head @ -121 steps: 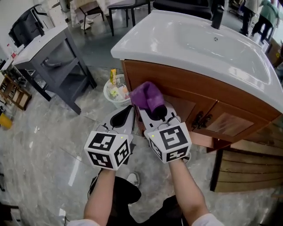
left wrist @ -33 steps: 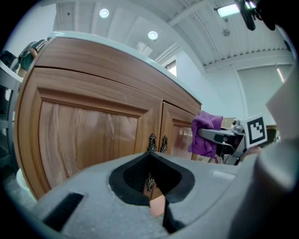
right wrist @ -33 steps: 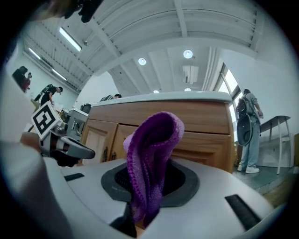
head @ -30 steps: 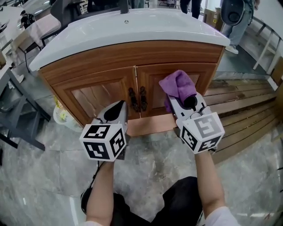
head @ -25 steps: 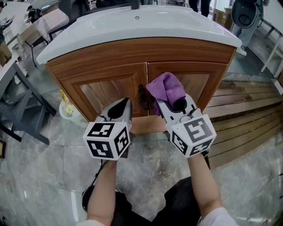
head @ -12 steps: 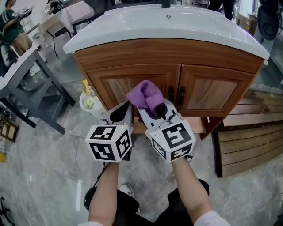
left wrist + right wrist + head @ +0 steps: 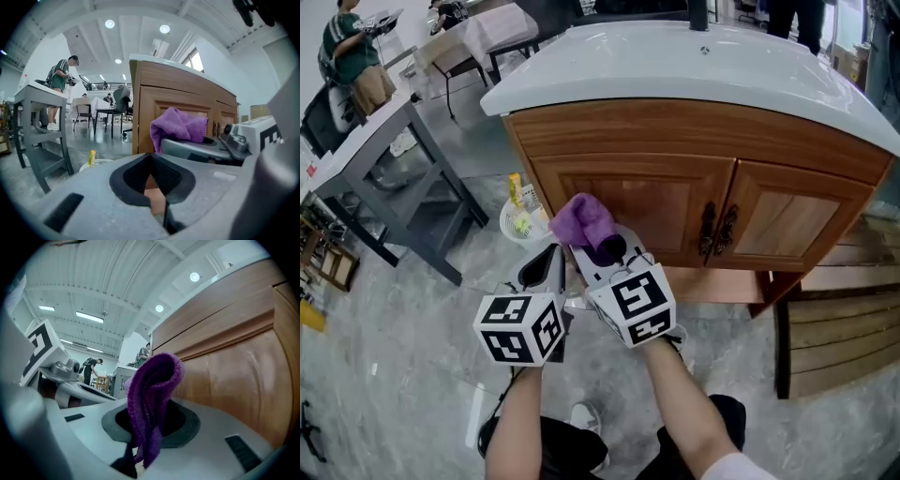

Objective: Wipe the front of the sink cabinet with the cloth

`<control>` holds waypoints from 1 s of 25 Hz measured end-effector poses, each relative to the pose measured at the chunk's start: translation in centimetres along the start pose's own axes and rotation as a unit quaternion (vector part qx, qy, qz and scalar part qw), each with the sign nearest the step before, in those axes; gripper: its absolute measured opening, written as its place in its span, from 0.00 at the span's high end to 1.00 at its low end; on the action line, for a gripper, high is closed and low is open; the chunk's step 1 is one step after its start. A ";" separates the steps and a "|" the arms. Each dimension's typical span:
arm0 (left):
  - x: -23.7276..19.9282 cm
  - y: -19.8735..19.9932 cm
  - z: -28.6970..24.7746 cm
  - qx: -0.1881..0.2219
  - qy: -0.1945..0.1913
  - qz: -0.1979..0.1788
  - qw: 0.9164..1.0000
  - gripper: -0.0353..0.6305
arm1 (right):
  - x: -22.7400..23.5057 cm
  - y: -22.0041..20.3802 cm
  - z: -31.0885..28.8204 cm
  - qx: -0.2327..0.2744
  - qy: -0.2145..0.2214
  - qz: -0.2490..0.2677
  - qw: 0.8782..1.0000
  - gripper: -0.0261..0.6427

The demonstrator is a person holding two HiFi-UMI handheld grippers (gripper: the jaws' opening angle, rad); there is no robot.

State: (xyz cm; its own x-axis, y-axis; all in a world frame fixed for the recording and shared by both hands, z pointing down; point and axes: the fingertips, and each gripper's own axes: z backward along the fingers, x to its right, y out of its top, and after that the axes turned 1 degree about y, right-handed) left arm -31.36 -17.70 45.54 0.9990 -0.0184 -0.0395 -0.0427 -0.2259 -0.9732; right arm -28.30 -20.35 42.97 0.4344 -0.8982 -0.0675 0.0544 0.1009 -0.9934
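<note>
1. Purple terry cloth [image 7: 584,221], soft and nubbly, is bunched into a folded wad that stands up out of the right gripper [image 7: 592,242]. The fingers pinch its lower folds, and in the right gripper view a loose end hangs down between them.
2. The cloth sits in front of the sink cabinet [image 7: 675,192], low on the left door near the cabinet's left corner. Whether the fabric actually touches the wood cannot be told from any view.
3. The cabinet front is warm brown wood with a visible grain. It has a plain band across the top and two framed panel doors below. Where the doors meet hangs a pair of dark, slim metal handles [image 7: 718,228].
4. On top of the cabinet lies a glossy white basin top [image 7: 656,70], smooth and curved, whose rounded rim overhangs the wooden front.
5. The left gripper [image 7: 551,258] is grey moulded plastic with dark pads. Its fingers are pressed together with nothing between them. It is just left of the right gripper, lower than the cloth and apart from the cabinet.
6. A round white lattice wastebasket [image 7: 514,228] stands on the floor at the cabinet's left corner. It holds yellow packets and other small litter.
7. Left of the cabinet, well apart from it, stands a grey metal work surface [image 7: 370,127] with a lower shelf.
8. A slatted wooden platform [image 7: 844,323] lies at the cabinet's right.
9. The polished grey marble floor [image 7: 384,356] runs under the cabinet and everything beside it.
</note>
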 end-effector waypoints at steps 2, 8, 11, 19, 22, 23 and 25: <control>-1.2 -0.3 0.5 0.000 0.008 0.002 1.000 0.94 | -0.8 -0.4 -1.0 -0.002 0.009 0.002 1.000 0.84; -2.3 0.1 0.3 0.010 0.005 0.016 1.000 0.94 | -1.9 -1.0 -3.1 -0.014 0.021 0.038 0.999 0.84; -1.6 0.2 0.0 0.010 -0.004 0.011 1.000 0.94 | -1.6 -1.1 -3.0 -0.017 0.014 0.041 0.999 0.84; 0.6 0.9 -0.9 0.015 -0.027 0.009 0.999 0.94 | 1.1 -0.2 -0.4 -0.013 -0.016 0.047 0.999 0.84; 1.8 1.1 -1.1 0.017 -0.036 0.005 0.999 0.94 | 2.2 -0.2 0.9 -0.017 -0.032 0.052 0.998 0.84; 2.3 1.2 -1.2 0.017 -0.041 0.004 0.999 0.94 | 2.5 -0.1 1.5 -0.019 -0.037 0.052 0.998 0.84; 3.3 1.2 -1.4 0.015 -0.051 0.002 0.999 0.94 | 3.3 0.1 2.6 -0.020 -0.049 0.047 0.998 0.84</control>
State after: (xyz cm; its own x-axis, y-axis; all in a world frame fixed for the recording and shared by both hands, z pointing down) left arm -28.11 -19.36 44.52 0.9947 0.0799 -0.0641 -0.0474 -0.1958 -0.9795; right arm -24.54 -22.22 42.93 0.5219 -0.8393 -0.1524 -0.0257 0.1631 -0.9863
